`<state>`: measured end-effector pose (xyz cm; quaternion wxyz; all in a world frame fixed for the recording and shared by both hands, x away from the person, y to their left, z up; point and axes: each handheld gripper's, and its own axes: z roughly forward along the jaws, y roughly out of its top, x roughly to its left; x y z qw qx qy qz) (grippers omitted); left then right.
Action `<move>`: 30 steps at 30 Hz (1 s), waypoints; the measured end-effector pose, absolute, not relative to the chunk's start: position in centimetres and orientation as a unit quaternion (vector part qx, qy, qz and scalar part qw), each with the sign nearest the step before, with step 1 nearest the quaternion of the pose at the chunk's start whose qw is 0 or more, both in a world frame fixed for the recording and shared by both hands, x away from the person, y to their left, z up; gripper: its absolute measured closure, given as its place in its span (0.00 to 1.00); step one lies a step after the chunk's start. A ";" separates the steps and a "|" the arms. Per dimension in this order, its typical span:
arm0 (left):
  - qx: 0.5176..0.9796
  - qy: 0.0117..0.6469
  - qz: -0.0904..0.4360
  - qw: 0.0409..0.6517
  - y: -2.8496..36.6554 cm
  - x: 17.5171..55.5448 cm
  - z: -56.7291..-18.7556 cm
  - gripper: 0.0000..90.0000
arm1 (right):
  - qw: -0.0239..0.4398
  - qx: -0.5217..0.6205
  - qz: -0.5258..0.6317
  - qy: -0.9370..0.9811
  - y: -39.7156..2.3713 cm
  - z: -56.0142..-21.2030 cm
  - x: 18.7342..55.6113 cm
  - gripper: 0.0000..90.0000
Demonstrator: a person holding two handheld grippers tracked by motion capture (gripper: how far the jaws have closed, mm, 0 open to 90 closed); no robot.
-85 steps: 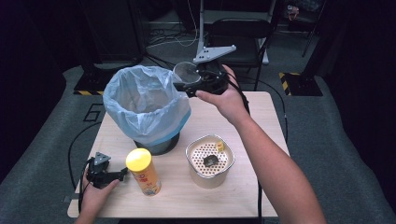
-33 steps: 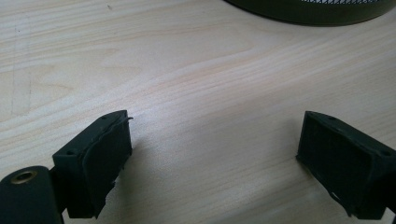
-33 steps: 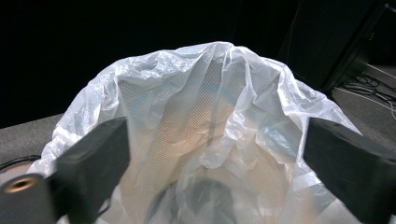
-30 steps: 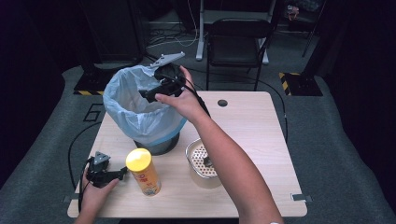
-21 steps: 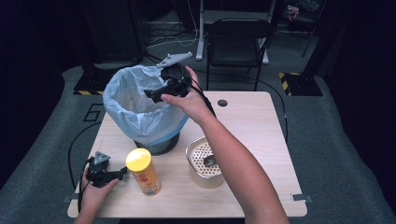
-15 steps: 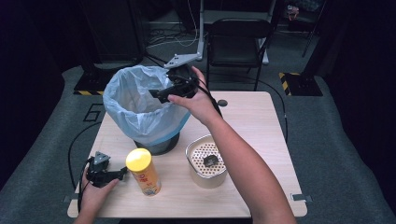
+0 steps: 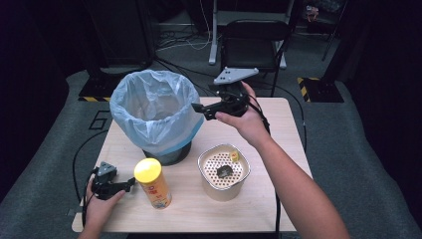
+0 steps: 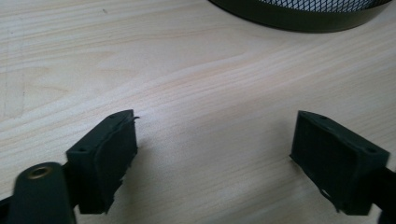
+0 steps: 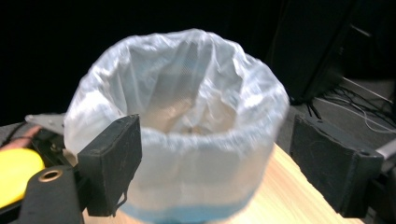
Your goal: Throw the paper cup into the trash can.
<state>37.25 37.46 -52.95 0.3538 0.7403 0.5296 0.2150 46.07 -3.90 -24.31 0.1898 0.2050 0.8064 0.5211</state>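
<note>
Jaws of the right tool (image 7: 198,107) are seen parted and empty, having just been closing with nothing between them; it is held level beside the rim of the bag-lined bin (image 7: 152,112), pointed at it. The bin is set at the table's (image 7: 278,124) far left. The left tool (image 7: 130,184) is rested on the near left corner, jaws apart over bare wood, likewise just narrowed on nothing. A yellow-lidded can (image 7: 153,182) is stood just beside it, and a perforated bowl (image 7: 223,172) nearby.

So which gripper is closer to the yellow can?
The left. The left gripper rests on the table just beside the yellow can. The right gripper is up by the bin, well behind the can.
</note>
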 end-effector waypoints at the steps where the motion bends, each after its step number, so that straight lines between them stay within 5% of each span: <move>1: 0.735 0.535 0.216 0.357 37.5 37.2 -52.9 0.17 | 0.189 0.212 0.521 0.805 -4.4 -24.5 46.0 0.20; 30: 0.745 0.467 0.213 0.427 36.4 33.7 -46.4 0.16 | 0.229 0.256 0.487 0.803 -11.6 -29.7 43.6 0.25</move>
